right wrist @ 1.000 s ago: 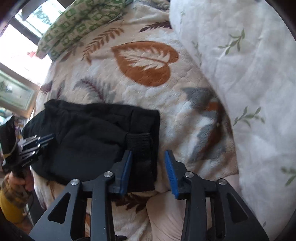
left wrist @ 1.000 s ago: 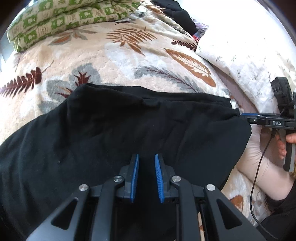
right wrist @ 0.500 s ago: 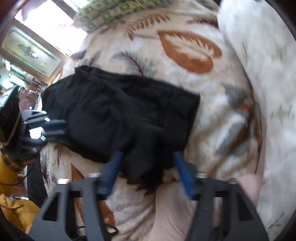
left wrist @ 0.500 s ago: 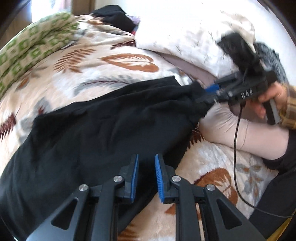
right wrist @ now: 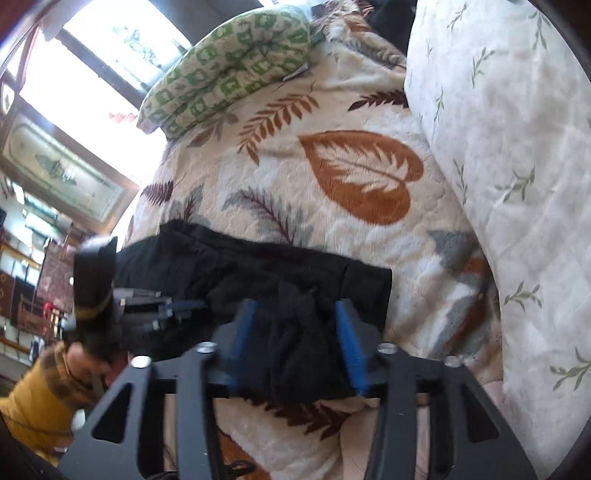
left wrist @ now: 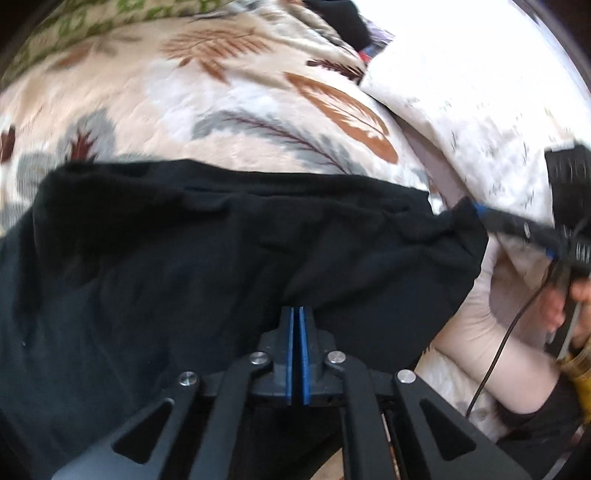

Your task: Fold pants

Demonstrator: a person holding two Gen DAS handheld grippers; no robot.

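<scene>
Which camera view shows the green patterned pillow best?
The right wrist view: the green patterned pillow appears whole and sharp at the bed's far end, under the window. The left wrist view catches only a blurred strip of it along the top edge.

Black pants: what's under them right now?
Under the black pants lies the leaf-print blanket, showing past the far edge and at the near right. The part beneath the cloth is covered, so anything else there cannot be seen.
</scene>
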